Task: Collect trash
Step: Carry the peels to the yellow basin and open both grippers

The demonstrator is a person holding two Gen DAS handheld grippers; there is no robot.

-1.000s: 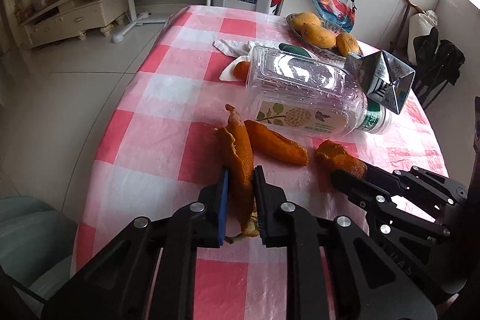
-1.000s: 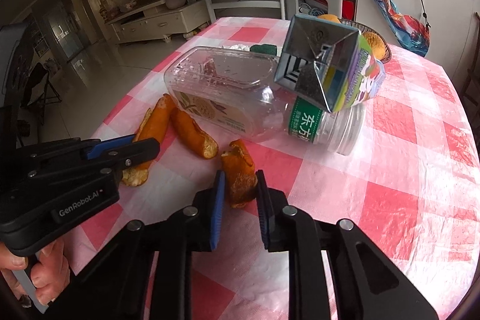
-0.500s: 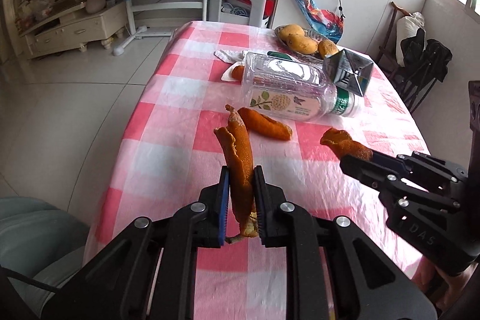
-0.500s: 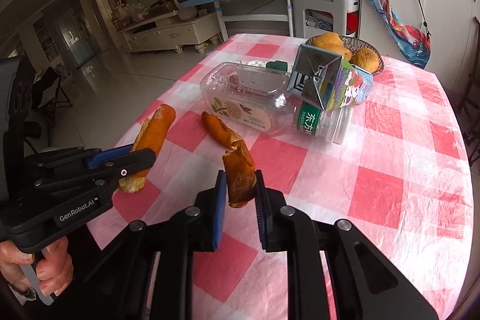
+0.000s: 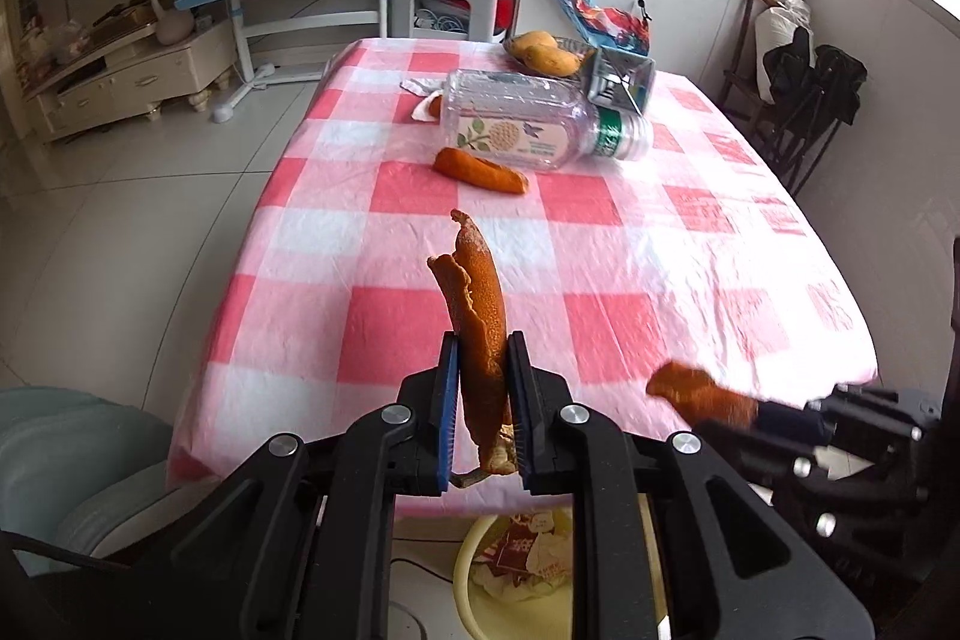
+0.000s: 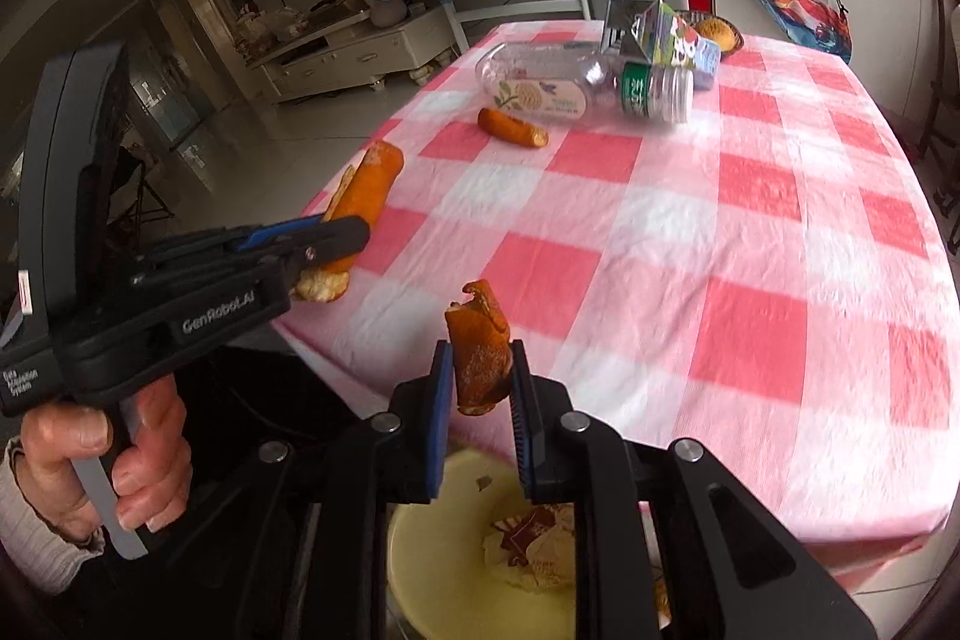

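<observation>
My left gripper [image 5: 483,370] is shut on a long orange peel [image 5: 477,298], held in the air over the table's near edge. My right gripper [image 6: 478,376] is shut on a shorter orange peel [image 6: 480,340], held above a yellow bin [image 6: 420,538] with trash in it below the table edge. The bin also shows in the left wrist view [image 5: 474,580]. The right gripper with its peel [image 5: 699,394] shows at lower right in the left wrist view. A third peel [image 5: 480,170] lies on the checked tablecloth [image 5: 600,244] by a lying clear plastic bottle [image 5: 528,124] and a carton [image 5: 618,79].
A bowl of mangoes [image 5: 543,52] stands at the far end of the table. White wrappers [image 5: 423,100] lie behind the bottle. A dark chair [image 5: 804,100] stands at the right. A grey seat [image 5: 54,454] is at lower left.
Both grippers pulled back from the table's middle to its near edge with their peels. The yellow bin has come into view beneath them.
</observation>
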